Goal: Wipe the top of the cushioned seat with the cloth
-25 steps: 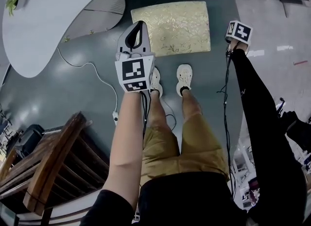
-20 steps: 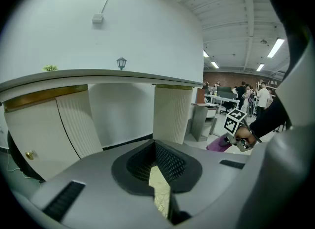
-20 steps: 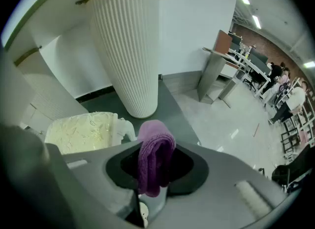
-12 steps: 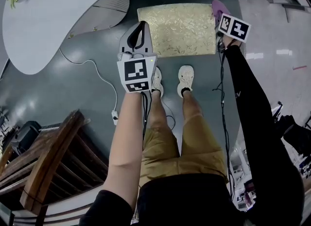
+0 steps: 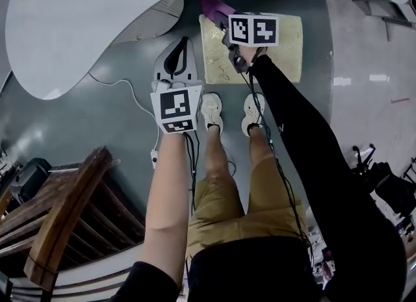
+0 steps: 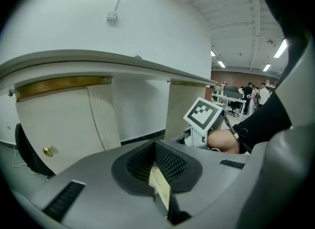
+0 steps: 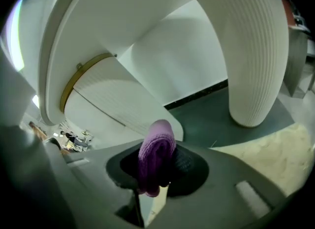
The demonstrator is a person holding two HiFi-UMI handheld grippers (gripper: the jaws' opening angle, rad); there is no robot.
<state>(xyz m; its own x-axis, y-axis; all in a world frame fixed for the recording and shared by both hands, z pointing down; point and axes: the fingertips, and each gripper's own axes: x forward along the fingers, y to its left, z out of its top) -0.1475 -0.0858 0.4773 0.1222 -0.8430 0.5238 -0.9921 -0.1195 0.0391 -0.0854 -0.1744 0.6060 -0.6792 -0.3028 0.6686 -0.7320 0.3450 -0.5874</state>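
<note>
Cloth, one, pinched in right hand-held gripper above one cushioned seat; left hand-held gripper pressed together.

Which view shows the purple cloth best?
The right gripper view: the cloth sits folded, clamped in the jaws of the right gripper. The head view shows only a purple tip past that gripper; the left gripper view does not clearly show it.

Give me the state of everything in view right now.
Cloth: bunched, gripped in the right claw, at the seat's far left corner.
Right claw: shut on the cloth.
Left claw: shut, empty, held off the seat's left side.
Seat: top bare, contact with cloth cannot be told.
</note>
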